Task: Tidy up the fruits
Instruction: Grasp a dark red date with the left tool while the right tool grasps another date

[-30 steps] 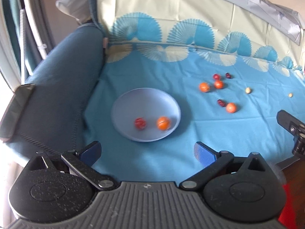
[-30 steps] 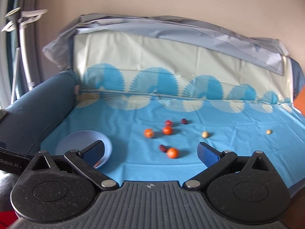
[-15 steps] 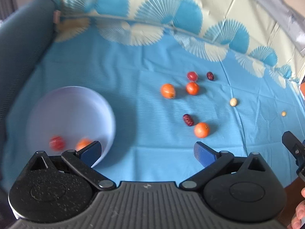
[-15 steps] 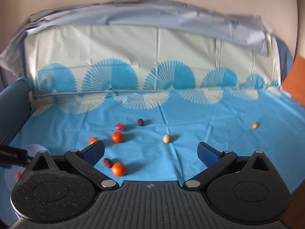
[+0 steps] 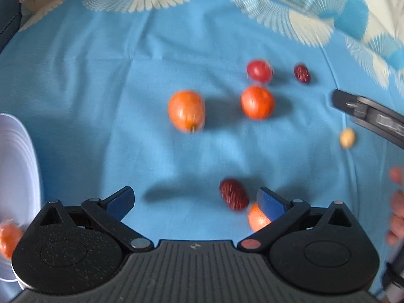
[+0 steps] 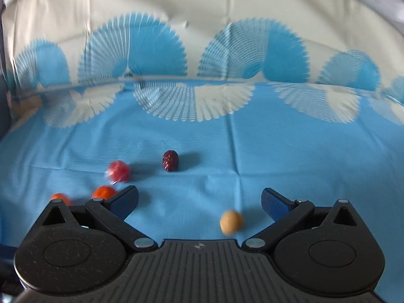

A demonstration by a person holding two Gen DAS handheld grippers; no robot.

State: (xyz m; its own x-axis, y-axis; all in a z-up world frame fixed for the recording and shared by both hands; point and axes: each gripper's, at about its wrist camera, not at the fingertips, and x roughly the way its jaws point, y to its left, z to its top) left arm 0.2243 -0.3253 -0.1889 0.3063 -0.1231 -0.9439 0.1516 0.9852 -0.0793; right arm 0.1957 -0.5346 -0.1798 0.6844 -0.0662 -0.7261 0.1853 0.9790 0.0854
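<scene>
No writing can be read: the letters on the black bar of the right hand-held gripper (image 5: 366, 112), seen at the right edge of the left wrist view, are too blurred.

A pale bowl (image 5: 15, 166) sits at the left edge of that view on the blue cloth (image 5: 101, 88), with one orange fruit (image 5: 8, 237) inside, partly hidden behind the gripper body.

The left hand-held gripper (image 5: 195, 200) hangs released over the cloth, its jaws wide apart and empty. A dark red date (image 5: 233, 194) lies just inside its right finger, touching or nearly touching a small orange (image 5: 255, 218) that the finger partly covers. Farther off lie two more oranges (image 5: 186, 110) (image 5: 257, 102), a red fruit (image 5: 259, 70), a second date (image 5: 301, 73) and a tan nut (image 5: 347, 137).

The right hand-held gripper (image 6: 199, 202) is also released and empty, with the nut (image 6: 231, 222) on the cloth between its fingers, nearer the right one. A hand (image 5: 396, 202) shows at the right edge of the left wrist view.
</scene>
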